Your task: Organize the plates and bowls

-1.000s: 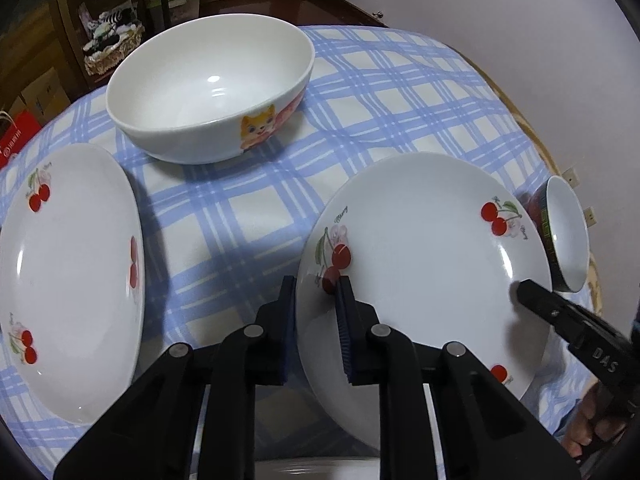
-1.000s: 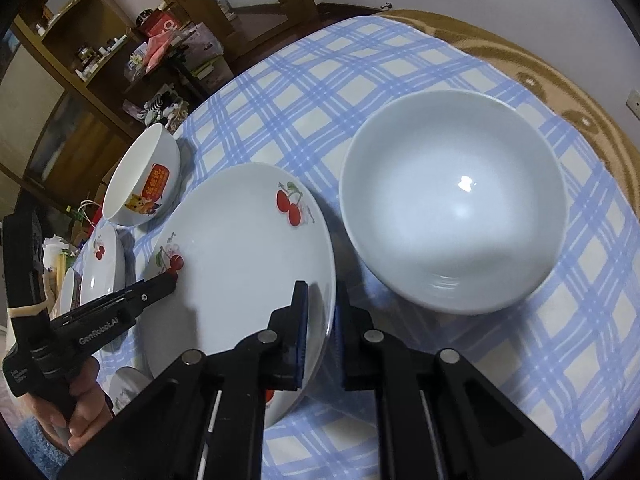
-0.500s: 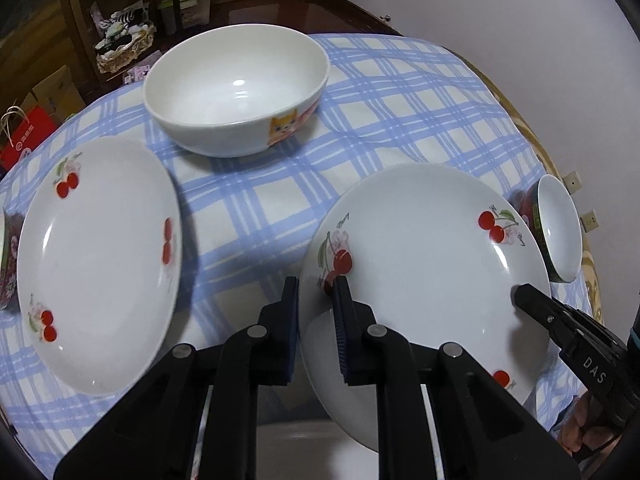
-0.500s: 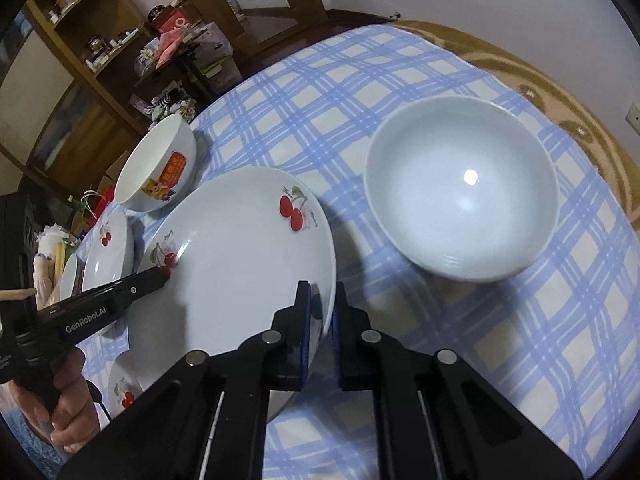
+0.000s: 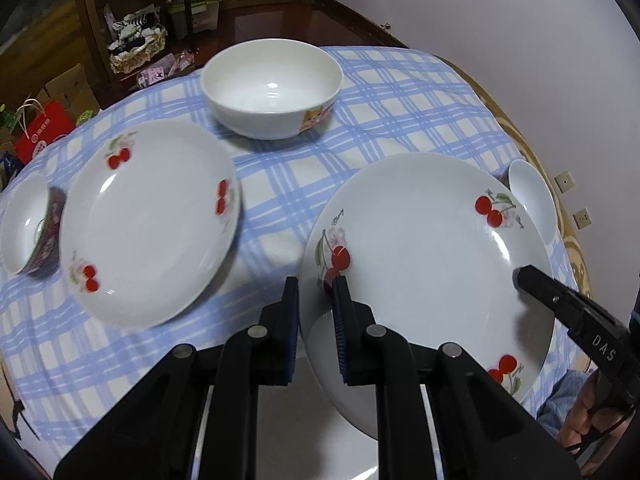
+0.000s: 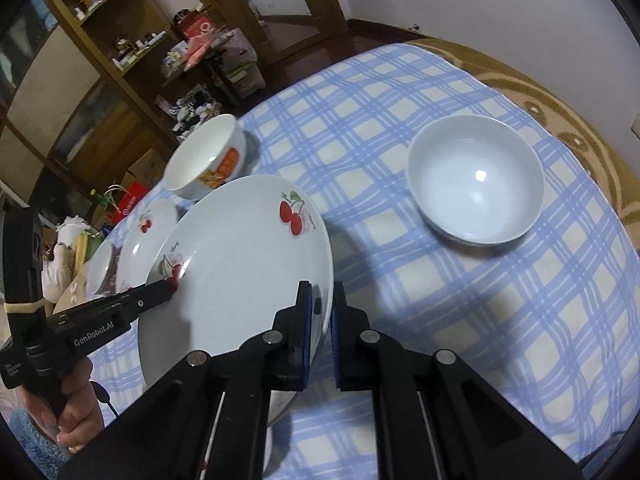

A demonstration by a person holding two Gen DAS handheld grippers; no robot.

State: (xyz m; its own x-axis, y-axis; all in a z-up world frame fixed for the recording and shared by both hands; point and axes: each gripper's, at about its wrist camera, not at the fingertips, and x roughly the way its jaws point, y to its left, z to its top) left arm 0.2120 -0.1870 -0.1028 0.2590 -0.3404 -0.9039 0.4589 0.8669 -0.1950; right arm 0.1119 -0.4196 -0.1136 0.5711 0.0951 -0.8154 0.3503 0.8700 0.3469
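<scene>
Left gripper [image 5: 315,300]: jaws clamped on cherry plate [image 5: 424,264] rim.
Right gripper [image 6: 319,308]: clamped opposite rim.
Plate: seemingly off the table [image 6: 460,308].

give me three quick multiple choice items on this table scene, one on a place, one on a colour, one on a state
1. Where is the cartoon bowl in the left wrist view?
A. beyond both plates
B. stacked on a plate
C. on the floor

2. What colour is the fruit printed on the held plate?
A. blue
B. red
C. yellow

3. How is the held plate gripped?
A. by neither gripper
B. by one gripper
C. by the left gripper and right gripper, on opposite rims

Answers: 1 A, it sits farther back on the tablecloth; 2 B, red cherries; 3 C, each gripper clamps a rim.
</scene>
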